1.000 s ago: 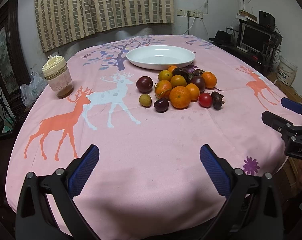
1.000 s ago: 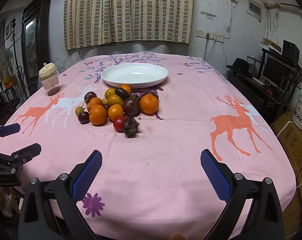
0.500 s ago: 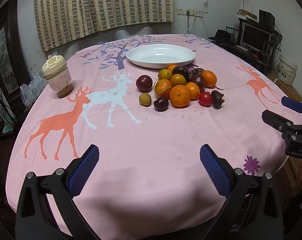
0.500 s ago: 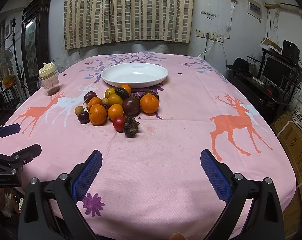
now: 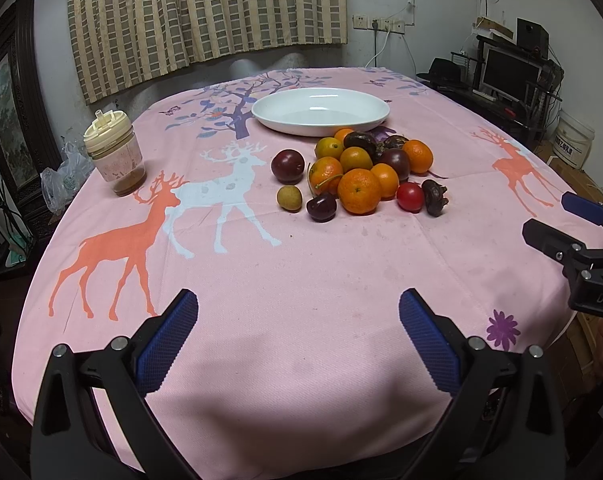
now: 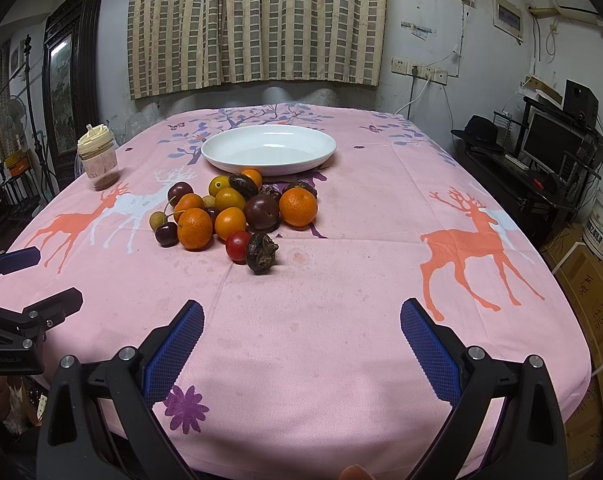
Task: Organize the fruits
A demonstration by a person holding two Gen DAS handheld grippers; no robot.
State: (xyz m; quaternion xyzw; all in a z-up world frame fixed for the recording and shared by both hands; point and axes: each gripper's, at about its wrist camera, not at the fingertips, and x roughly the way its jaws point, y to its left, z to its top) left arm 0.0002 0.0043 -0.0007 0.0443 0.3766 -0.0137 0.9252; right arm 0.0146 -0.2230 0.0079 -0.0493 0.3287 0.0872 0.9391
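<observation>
right wrist view: our right tongs (image 6: 301, 340) and left tongs (image 5: 297, 332) both gape, holding nothing. fruit pile (image 6: 237, 212) sits mid-bench at 11 o'clock from right tongs, just before the white plate (image 6: 268, 148); right looks nearer.

pink deer-print tablecloth (image 5: 301, 264), white plate (image 5: 320, 111), orange mandarins (image 5: 359, 191)

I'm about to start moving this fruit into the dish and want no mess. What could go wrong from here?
The fruit pile is tightly packed, so pulling one orange may send round neighbours like the red tomato rolling across the tablecloth. The soft dark wrinkled fruit might get crushed in a firm grip. Both the left gripper and right gripper are open, far from the white dish.
</observation>
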